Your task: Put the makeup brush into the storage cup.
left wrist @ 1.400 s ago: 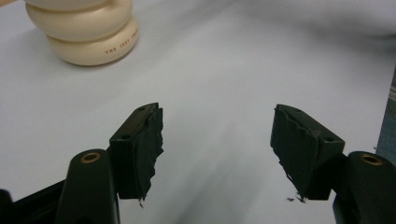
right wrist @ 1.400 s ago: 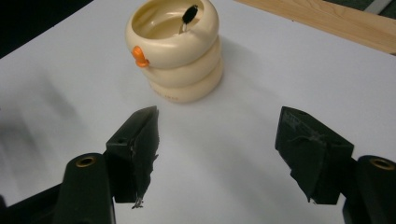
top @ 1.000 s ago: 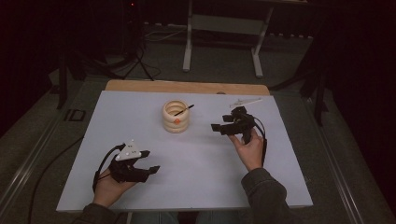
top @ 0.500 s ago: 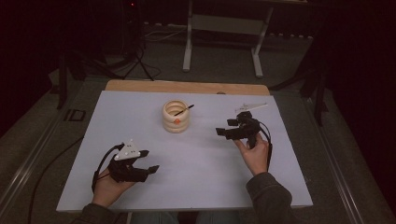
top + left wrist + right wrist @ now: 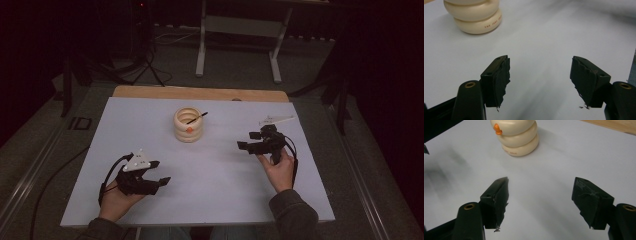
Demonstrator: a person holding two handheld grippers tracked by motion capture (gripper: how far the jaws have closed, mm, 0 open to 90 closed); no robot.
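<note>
Right gripper pulled back from the cream holder; both sets of jaws spread and empty

Near edge of the bench [image 5: 320, 200]: left gripper [image 5: 157, 172] rests in place, jaws spread, nothing between them; right gripper [image 5: 248, 140] sits lower and further right than a second ago, drawn away from the ringed cream holder [image 5: 188, 125], jaws spread and empty; I judge the thin dark stick [image 5: 197, 117] to be delivered and the hand retreating; holder stands upright at bench centre toward the far side, well apart from both grippers; stick leans in its mouth, long axis slanted, upper tip pointing up and right in the high view; a pale tool [image 5: 275, 120] lies beyond the right gripper.
</note>
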